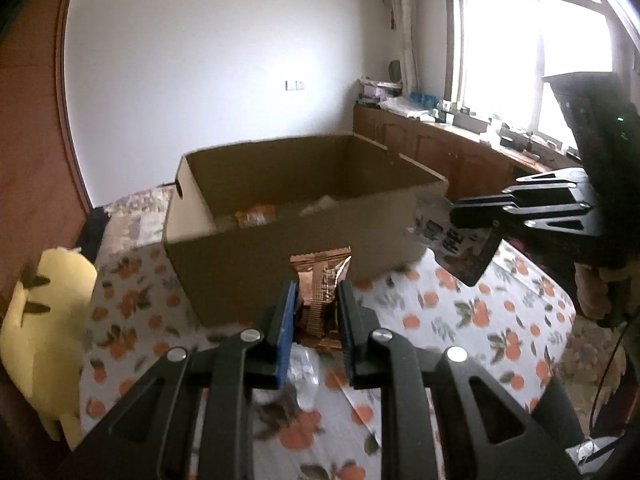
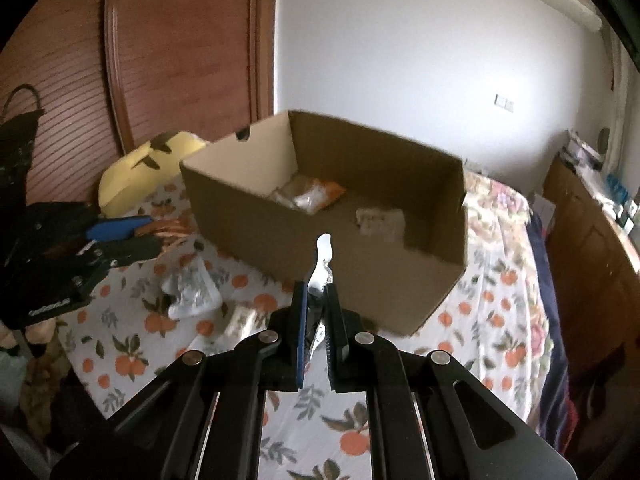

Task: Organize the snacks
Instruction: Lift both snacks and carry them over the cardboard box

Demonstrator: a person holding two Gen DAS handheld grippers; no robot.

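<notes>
You've got a brown cardboard box on a white bedsheet printed with orange fruit — a copper-brown snack packet, a yellow plush — blue pads.

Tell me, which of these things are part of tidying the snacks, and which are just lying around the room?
Part of the job:
- cardboard box, some packets already inside
- brown snack packet in the left gripper
- white-and-black packet in the right gripper
- clear wrapper on the bedspread

Just lying about:
- yellow plush toy
- black bag
- clutter on the window cabinet
</notes>
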